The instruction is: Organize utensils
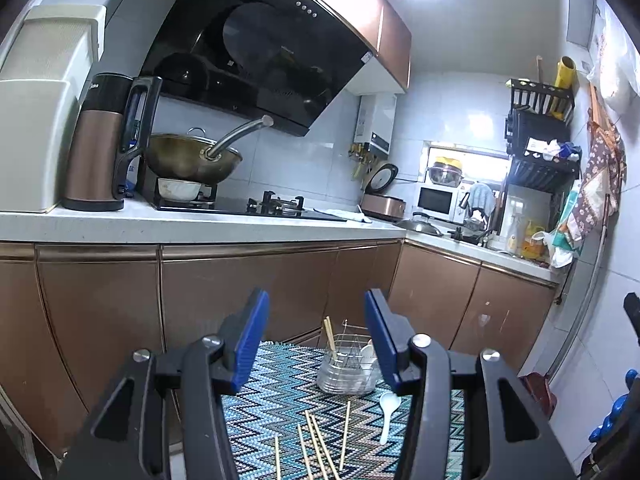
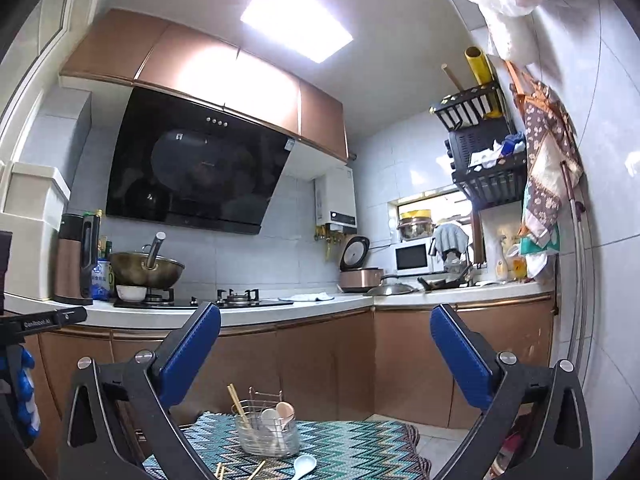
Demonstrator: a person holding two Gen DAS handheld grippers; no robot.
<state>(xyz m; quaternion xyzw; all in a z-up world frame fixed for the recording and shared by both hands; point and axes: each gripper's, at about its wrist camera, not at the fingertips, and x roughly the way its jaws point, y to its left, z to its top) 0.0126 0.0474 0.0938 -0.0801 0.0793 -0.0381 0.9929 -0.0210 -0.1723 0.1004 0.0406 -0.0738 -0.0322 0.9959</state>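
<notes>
While the kitchen counter and cabinets fill the background, the work sits on a low table [image 1: 280, 404] covered by a zigzag-patterned mat. At its far side stands the utensil holder [image 2: 268, 434], a clear jar with a wire caddy, already holding a pair of chopsticks and two spoons. Nearer the cameras, several loose chopsticks [image 1: 316, 446] lie fanned on the mat, with a white spoon [image 1: 389, 410] just beside them, close to the holder.

Sorting looks partly done, with these loose pieces left to collect. The right gripper [image 2: 326, 354] hovers with its jaws spread wide and nothing between them. The left gripper [image 1: 316, 332] has its jaws apart and empty too. A sensible next move would be lowering one gripper to the mat, aligning its jaws across a thin chopstick or the spoon's handle, then closing carefully.
</notes>
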